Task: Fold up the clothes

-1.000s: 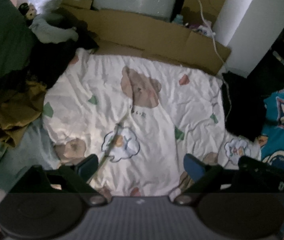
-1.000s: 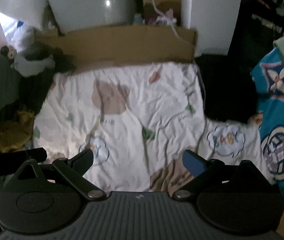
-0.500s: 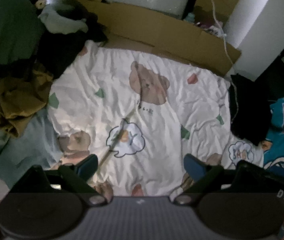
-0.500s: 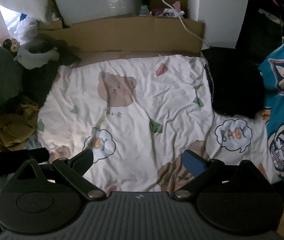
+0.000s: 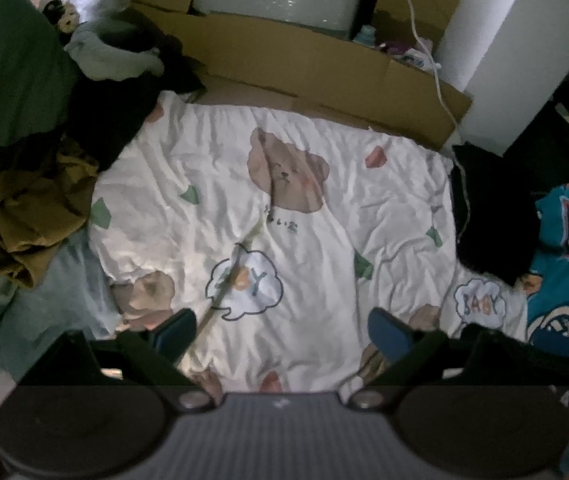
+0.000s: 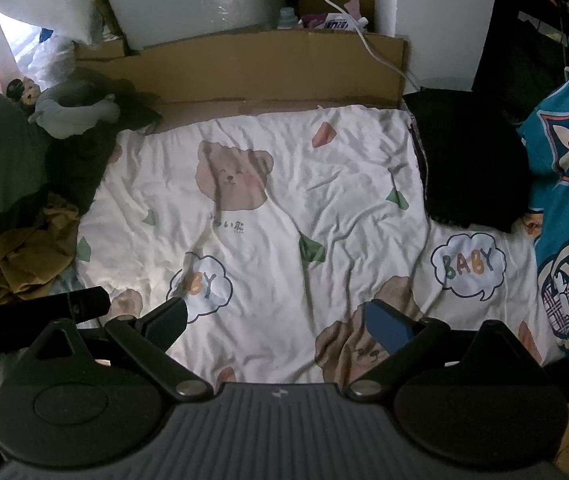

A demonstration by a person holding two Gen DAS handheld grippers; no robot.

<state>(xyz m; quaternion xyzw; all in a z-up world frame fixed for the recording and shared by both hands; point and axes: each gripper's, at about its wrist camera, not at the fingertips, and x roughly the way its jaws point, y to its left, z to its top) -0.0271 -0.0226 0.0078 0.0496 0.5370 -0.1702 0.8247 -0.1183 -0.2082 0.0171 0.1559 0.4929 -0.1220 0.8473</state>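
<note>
Both grippers, left gripper (image 5: 282,330) and right gripper (image 6: 274,320), are wide open and hold nothing. The pile of clothes (image 5: 24,216) lies to the left, nearer the left one; the dim light hides its shape.

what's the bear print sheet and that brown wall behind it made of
Bear print sheet: looks like thin woven cotton or similar, matte, with fine creases all over. Brown wall: corrugated cardboard by the look, dull tan, with fold lines and raw cut edges.

Both views have drawn back slightly from the bear-print sheet (image 6: 284,208), revealing more of it.
</note>
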